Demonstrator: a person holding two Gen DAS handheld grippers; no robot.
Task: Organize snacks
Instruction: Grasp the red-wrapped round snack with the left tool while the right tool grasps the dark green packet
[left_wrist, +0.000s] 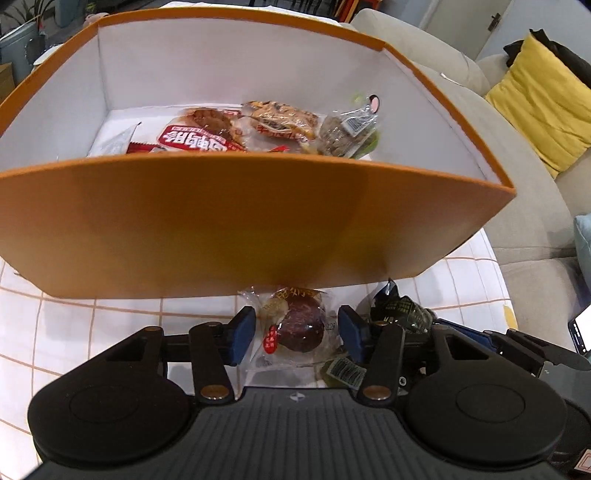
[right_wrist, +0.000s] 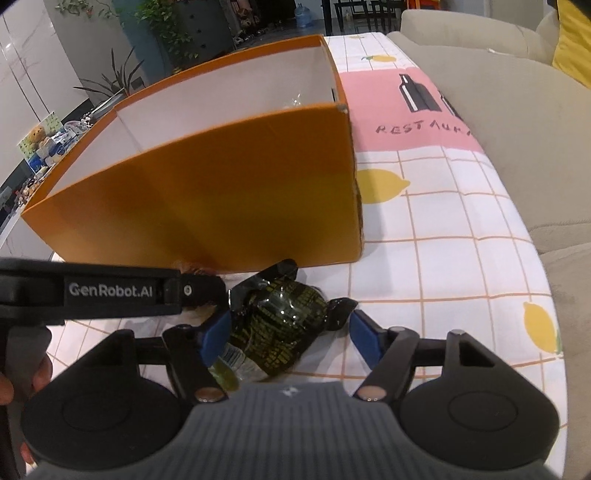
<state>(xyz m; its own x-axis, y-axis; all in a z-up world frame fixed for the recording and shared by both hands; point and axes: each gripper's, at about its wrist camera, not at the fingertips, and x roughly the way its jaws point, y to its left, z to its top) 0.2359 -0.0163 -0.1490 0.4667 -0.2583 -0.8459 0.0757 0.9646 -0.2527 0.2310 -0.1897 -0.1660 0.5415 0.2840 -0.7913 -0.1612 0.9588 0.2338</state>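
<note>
An orange box (left_wrist: 236, 218) with white inner walls stands on the table and holds several wrapped snacks (left_wrist: 236, 129). My left gripper (left_wrist: 297, 334) is open, its blue pads on either side of a clear-wrapped brown pastry (left_wrist: 301, 326) lying on the cloth just before the box. My right gripper (right_wrist: 290, 332) is open around a dark green wrapped snack (right_wrist: 280, 328) on the table; its left pad touches the wrapper. That snack also shows in the left wrist view (left_wrist: 402, 312). The box shows in the right wrist view (right_wrist: 207, 206).
The table carries a white checked cloth with lemons (right_wrist: 443, 258) and a pink panel (right_wrist: 388, 107). A beige sofa (right_wrist: 517, 129) with a yellow cushion (left_wrist: 539, 103) runs along the right. My left gripper's arm (right_wrist: 110, 291) crosses the right wrist view.
</note>
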